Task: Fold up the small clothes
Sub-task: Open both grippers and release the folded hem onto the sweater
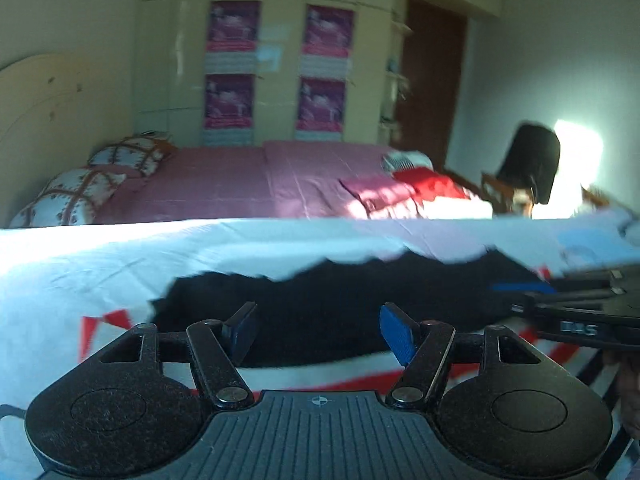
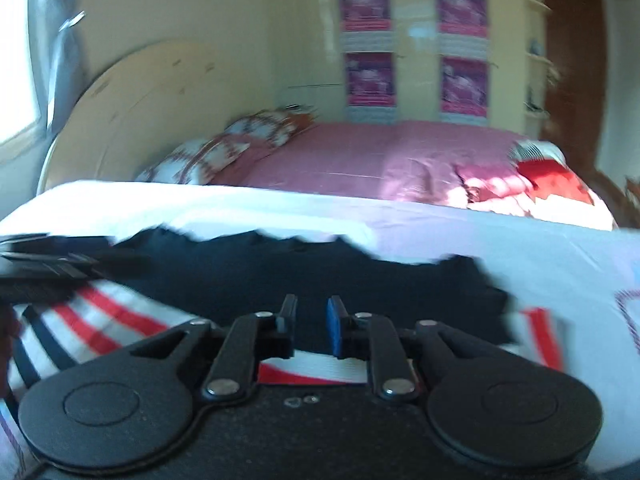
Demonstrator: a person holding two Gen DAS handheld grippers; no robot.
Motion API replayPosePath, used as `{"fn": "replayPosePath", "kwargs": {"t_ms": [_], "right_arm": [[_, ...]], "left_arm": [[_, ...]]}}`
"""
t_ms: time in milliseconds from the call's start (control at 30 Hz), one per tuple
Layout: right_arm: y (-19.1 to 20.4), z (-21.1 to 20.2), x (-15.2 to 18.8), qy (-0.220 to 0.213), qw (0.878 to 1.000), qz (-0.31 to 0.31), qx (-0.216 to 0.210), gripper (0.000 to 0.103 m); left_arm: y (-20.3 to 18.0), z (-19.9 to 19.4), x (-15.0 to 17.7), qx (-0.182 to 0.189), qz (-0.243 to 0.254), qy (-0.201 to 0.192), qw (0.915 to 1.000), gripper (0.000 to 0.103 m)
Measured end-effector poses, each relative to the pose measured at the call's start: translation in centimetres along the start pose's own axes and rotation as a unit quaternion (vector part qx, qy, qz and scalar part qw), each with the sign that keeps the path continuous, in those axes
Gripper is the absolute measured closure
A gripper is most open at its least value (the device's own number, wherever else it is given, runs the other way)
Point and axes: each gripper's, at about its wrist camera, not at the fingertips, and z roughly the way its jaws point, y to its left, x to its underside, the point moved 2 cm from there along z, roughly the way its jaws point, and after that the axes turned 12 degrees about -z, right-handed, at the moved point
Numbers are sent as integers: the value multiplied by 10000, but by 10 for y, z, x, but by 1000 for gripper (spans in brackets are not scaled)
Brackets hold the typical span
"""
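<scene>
Looking from the left wrist: the left gripper (image 1: 318,330) stands with its jaws well apart and nothing between the pads.
Garment, left view: a dark garment (image 1: 340,300) lies spread as a wide band just ahead of the fingertips, on a white cloth with red and dark stripes (image 1: 80,264).
Other tool, left view: the right gripper (image 1: 580,304) reaches in from the right at the garment's far end.
Right wrist view: the right gripper (image 2: 312,326) has its jaws only narrowly apart, holding nothing; the dark garment (image 2: 320,276) lies flat directly beyond and under its tips.
Other tool, right view: the left gripper (image 2: 48,264) shows blurred at the left end of the cloth.
Progress: the garment looks folded at least once into a long strip and released; likely a further fold across its length is left, though blur hides the layers.
Surroundings: behind the work surface are a bed with a pink sheet (image 1: 240,176), patterned pillows (image 1: 80,192) and a cream wardrobe (image 1: 280,60).
Obstacles: nothing lies on the garment; only the two grippers crowd its ends.
</scene>
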Motion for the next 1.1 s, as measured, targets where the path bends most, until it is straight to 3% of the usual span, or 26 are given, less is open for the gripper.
{"fn": "replayPosePath", "kwargs": {"t_ms": [100, 167, 300, 367, 400, 467, 533, 600, 700, 833, 1100], "right_arm": [[13, 23, -1, 360, 9991, -213, -23, 74], [4, 28, 5, 451, 9988, -188, 32, 76], [-52, 5, 26, 545, 9944, 109, 899, 84], [-86, -11, 42, 472, 9933, 422, 970, 89], [-94, -15, 46, 465, 9933, 476, 940, 89], [-94, -18, 45, 464, 9937, 364, 951, 89], [-83, -24, 41, 404, 9937, 324, 997, 76], [-64, -42, 36, 142, 9954, 279, 908, 75], [-24, -60, 34, -49, 9992, 68, 393, 74], [32, -59, 39, -39, 9992, -219, -329, 76], [74, -72, 48, -46, 9976, -489, -491, 75]], "left_arm": [[2, 22, 10, -316, -39, 428, 9986, 35], [15, 21, 12, -438, -89, 432, 9981, 36], [66, -9, 12, -1013, 23, 201, 9947, 36], [89, -17, 11, -1051, -90, 204, 9942, 36], [96, -19, 9, -1195, -209, 194, 9924, 24], [104, -15, 7, -1325, -408, 261, 9900, 18], [105, -22, 5, -1376, -567, 177, 9887, 18], [96, -42, 4, -1260, -542, -61, 9905, 18], [65, -75, 13, -889, -376, -360, 9947, 18], [14, -86, 31, -612, 143, -255, 9977, 18], [-6, -101, 68, -610, -25, 21, 9981, 18]]}}
